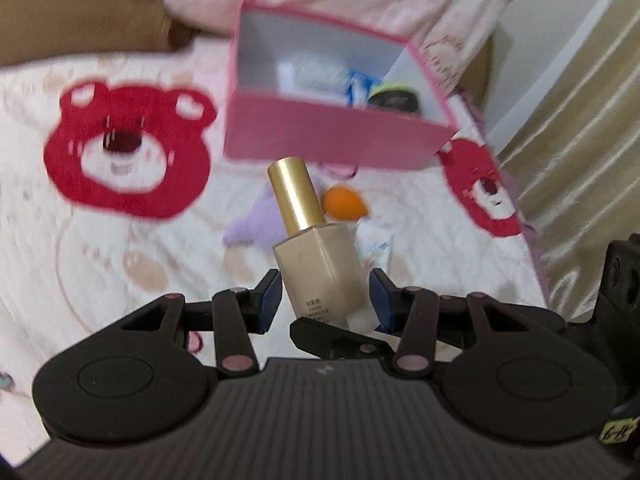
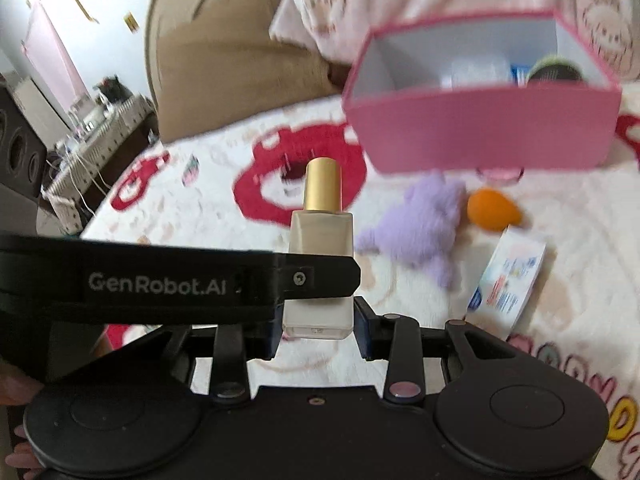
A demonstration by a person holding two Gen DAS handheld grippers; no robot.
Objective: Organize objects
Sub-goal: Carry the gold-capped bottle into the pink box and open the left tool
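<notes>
You have the cream bottle with the gold cap [image 2: 322,256] pinched between both tools: your right gripper [image 2: 320,330] clamps its base, and your left gripper [image 1: 322,300] closes on its body, the bottle raised in front of the pink box [image 2: 480,128]. The box already holds a few items, blurred. In front of the box, the purple plush [image 2: 416,220], orange sponge [image 2: 492,208] and small packet [image 2: 508,280] lie unsorted on the bedspread [image 1: 120,260].

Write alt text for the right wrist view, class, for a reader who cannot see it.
The right tool grips a cream bottle with a gold cap, with the left tool's finger across it. Beyond lie a purple plush, orange sponge and open pink box.
</notes>
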